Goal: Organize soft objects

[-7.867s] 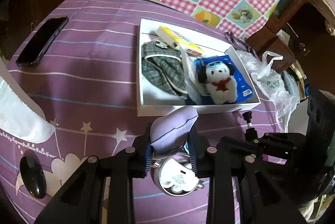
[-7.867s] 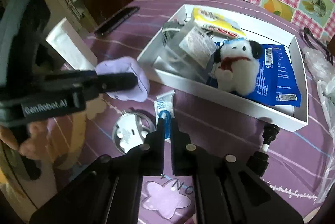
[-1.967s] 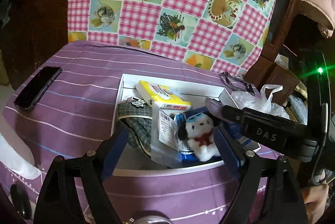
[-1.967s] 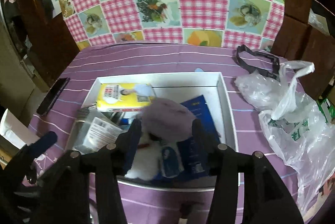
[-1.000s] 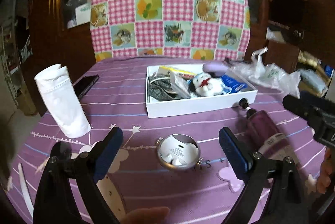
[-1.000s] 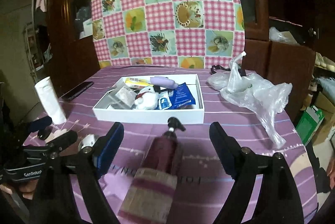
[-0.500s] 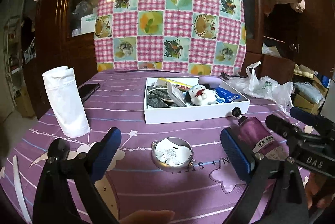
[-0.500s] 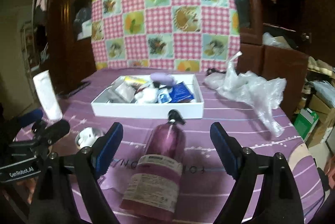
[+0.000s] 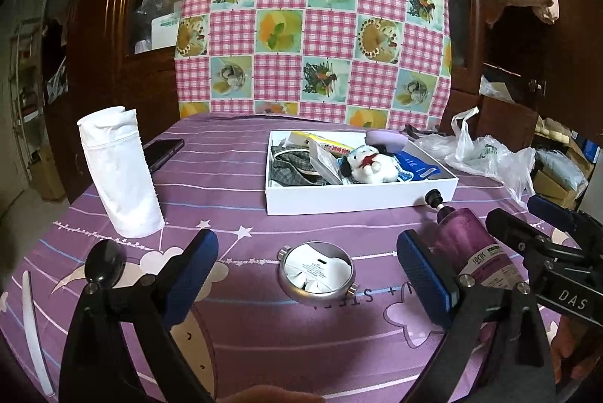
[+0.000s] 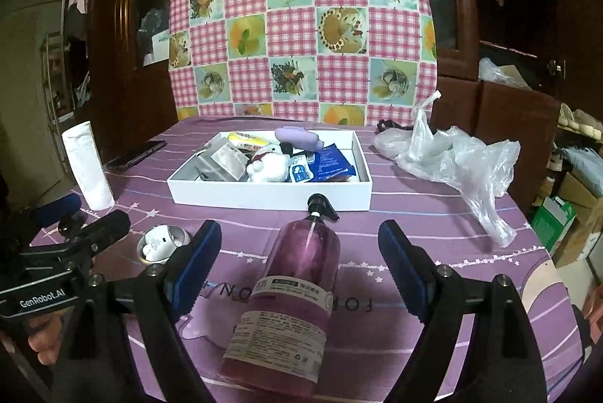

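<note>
Gaping wide, both grippers' fingers [image 9: 192,261] [image 10: 198,258] seemingly hold nothing

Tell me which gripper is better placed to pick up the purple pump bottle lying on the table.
Right, probably. The purple pump bottle lies directly between the right gripper's open fingers, roughly along its line. From the left gripper, also open, the bottle sits off to the side, beyond its finger.

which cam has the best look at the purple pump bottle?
Right wrist. The purple pump bottle lies full length between the open right tool's fingers, with pump head and label visible. Left wrist shows the bottle at the frame's right side, partly hidden behind its own finger.
</note>
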Motion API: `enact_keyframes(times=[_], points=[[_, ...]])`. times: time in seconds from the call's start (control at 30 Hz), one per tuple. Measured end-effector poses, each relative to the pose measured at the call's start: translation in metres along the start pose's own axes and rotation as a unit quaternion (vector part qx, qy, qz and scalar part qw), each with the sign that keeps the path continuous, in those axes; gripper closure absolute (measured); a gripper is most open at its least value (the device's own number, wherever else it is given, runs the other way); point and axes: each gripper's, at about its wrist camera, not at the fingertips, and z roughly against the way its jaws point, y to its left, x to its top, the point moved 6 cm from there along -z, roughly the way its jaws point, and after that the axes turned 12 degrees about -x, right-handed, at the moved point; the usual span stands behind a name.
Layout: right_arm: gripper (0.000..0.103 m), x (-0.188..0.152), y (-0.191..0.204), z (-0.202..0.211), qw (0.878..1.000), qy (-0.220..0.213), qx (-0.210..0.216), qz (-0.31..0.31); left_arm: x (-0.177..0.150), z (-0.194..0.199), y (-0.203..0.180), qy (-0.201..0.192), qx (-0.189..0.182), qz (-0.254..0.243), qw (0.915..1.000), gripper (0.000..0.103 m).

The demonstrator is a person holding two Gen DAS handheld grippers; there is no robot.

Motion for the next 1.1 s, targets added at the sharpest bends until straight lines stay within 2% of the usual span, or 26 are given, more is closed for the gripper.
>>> enact_keyframes(times=[1.1], points=[[0.017, 0.0013, -0.0018, -0.0012, 1.000, 0.011, 0.005, -0.006, -0.0022, -0.0074, 0.0001, 0.018, -0.008, 0.010, 0.9998, 0.006]])
